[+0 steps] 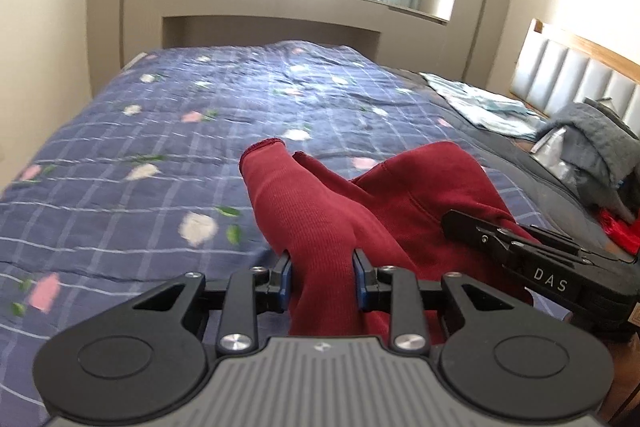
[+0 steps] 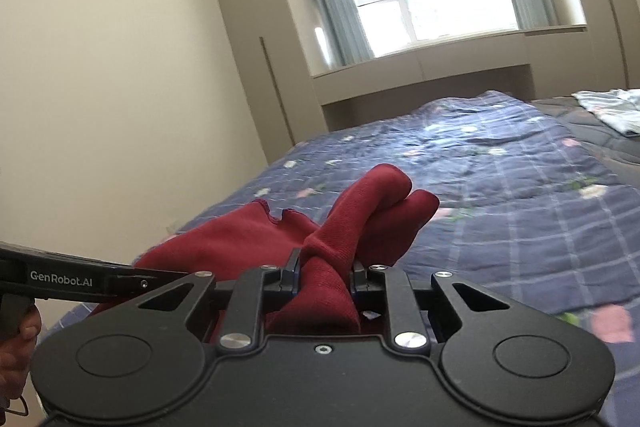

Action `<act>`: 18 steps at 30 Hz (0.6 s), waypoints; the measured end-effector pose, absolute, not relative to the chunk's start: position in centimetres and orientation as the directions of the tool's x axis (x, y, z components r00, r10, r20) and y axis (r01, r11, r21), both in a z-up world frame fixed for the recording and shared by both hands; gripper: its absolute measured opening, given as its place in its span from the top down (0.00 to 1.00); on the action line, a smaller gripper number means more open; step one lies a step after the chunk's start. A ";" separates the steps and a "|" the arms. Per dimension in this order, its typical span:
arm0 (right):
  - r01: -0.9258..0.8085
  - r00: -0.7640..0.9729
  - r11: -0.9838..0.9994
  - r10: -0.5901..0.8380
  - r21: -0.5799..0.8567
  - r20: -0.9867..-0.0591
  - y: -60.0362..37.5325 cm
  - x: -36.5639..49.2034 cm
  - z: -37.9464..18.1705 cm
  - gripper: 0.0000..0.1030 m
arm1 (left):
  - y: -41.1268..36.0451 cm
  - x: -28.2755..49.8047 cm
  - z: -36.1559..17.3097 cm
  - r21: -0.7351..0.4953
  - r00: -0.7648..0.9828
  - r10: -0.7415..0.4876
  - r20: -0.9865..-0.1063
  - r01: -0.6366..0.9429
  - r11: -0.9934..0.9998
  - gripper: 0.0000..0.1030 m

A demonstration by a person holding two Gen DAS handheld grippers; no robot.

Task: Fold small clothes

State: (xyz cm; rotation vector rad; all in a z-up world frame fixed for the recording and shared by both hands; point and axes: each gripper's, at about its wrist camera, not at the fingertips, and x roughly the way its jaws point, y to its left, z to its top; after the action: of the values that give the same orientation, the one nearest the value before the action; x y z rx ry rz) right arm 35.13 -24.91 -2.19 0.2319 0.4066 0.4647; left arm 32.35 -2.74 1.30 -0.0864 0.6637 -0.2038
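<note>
Both the left gripper (image 1: 322, 269) and right gripper (image 2: 325, 277) are clamped on the bunched red garment (image 1: 320, 211) above the bed (image 1: 160, 131).

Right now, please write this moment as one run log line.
left gripper: shut on red garment | right gripper: shut on red garment | garment: lifted, bunched over blue plaid bedspread | fold: not done

Blue checked bed (image 1: 160, 147) carries pale cloth (image 1: 476, 103) and grey clothes (image 1: 592, 139).
</note>
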 end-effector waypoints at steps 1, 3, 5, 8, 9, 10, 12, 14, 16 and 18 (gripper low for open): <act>-0.394 0.812 0.866 0.485 0.308 -0.325 -24.1 35.5 -2.1 0.79 | -2.1 32.4 1.4 -0.138 0.774 -0.202 -0.601 0.148 0.979 0.69; -0.408 0.802 0.858 0.500 0.313 -0.326 -22.1 36.2 -2.3 0.79 | -0.5 32.7 1.5 -0.128 0.781 -0.174 -0.600 0.121 0.984 0.69; -0.416 0.793 0.853 0.510 0.316 -0.333 -20.5 36.9 -2.6 0.79 | 1.2 33.0 1.3 -0.126 0.784 -0.149 -0.602 0.091 0.988 0.69; -0.416 0.778 0.853 0.514 0.316 -0.361 -18.2 38.1 -3.6 0.79 | 3.4 33.7 0.5 -0.132 0.783 -0.123 -0.610 0.053 0.990 0.69; -0.411 0.773 0.855 0.511 0.317 -0.375 -17.7 38.5 -4.1 0.79 | 4.0 33.9 0.0 -0.137 0.779 -0.119 -0.615 0.043 0.990 0.69; -0.402 0.767 0.857 0.507 0.321 -0.394 -17.2 38.8 -4.6 0.79 | 4.6 34.1 -0.5 -0.144 0.774 -0.118 -0.622 0.036 0.989 0.69; -0.385 0.757 0.865 0.496 0.323 -0.426 -16.6 39.2 -5.5 0.79 | 5.6 34.5 -1.9 -0.167 0.757 -0.125 -0.642 0.021 0.986 0.68; -0.368 0.758 0.880 0.471 0.301 -0.450 -16.4 39.1 -6.2 0.74 | 6.3 34.6 -3.4 -0.194 0.736 -0.134 -0.663 0.004 0.981 0.67; -0.357 0.759 0.892 0.450 0.277 -0.470 -16.4 38.8 -6.4 0.65 | 6.9 34.3 -4.5 -0.209 0.729 -0.135 -0.671 -0.011 0.978 0.59; -0.354 0.762 0.899 0.438 0.259 -0.478 -16.8 38.2 -6.4 0.54 | 7.5 33.9 -5.3 -0.219 0.721 -0.128 -0.681 -0.034 0.975 0.51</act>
State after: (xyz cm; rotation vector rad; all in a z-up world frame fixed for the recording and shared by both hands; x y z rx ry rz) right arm 38.20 -16.77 -6.36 0.1574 0.5575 0.4322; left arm 33.93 7.48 -5.27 -0.2230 0.7658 -0.0523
